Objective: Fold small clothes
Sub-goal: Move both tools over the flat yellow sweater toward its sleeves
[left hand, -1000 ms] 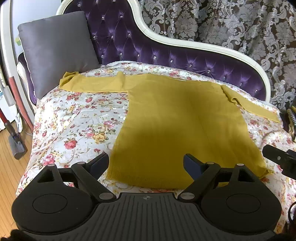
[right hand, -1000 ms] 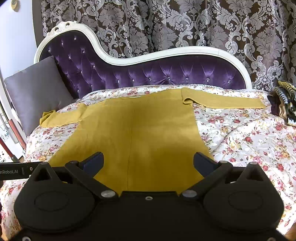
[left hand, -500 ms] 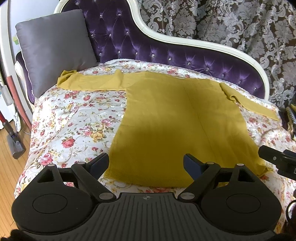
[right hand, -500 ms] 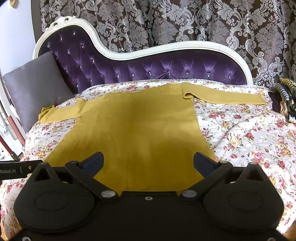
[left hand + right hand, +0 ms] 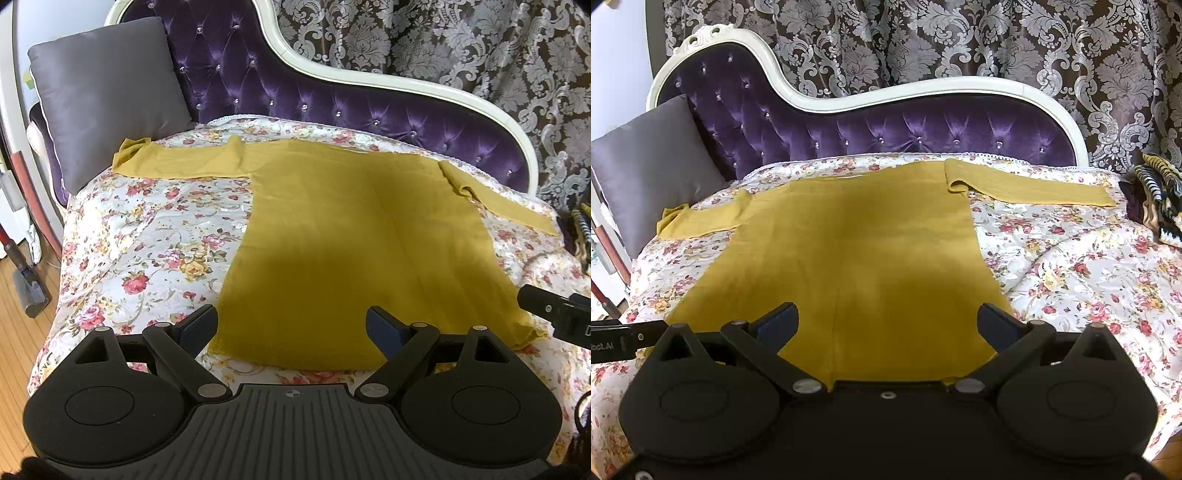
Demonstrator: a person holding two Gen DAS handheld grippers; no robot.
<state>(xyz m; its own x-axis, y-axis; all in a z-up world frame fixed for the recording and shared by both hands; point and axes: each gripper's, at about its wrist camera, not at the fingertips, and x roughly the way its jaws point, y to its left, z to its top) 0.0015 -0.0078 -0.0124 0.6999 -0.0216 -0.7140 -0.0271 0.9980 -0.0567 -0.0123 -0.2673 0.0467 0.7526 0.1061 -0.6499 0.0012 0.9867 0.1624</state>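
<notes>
On the floral bedspread [image 5: 147, 236] of the purple tufted daybed [image 5: 923, 129], a mustard-yellow top [image 5: 351, 240] lies flat and fully spread, hem toward the near edge, both sleeves stretched out along the far side. The left sleeve [image 5: 177, 162] runs toward the grey cushion [image 5: 107, 96] propped in the far left corner, its cuff a little crumpled just beside the cushion. The right sleeve [image 5: 1030, 186] reaches out to the right, with a small fold where it meets the body.

The left tool [image 5: 291, 328] hovers at the near edge, over the left part of the hem, its two blue-padded fingers spread wide with nothing between them. From the left wrist view, part of the other tool's black body pokes in at the right edge. The right tool [image 5: 888, 319] sits over the right part of the hem, fingers likewise parted wide and gripping nothing; whether either tool touches the fabric, I can't tell.

At the far right of the bedspread, a heap of striped and dark fabric [image 5: 1156, 195] lies bunched, well apart from the top. Patterned damask curtains [image 5: 960, 44] hang behind the daybed. On the left, wooden floor [image 5: 22, 332] shows, with a vacuum head [image 5: 33, 291] resting on it.
</notes>
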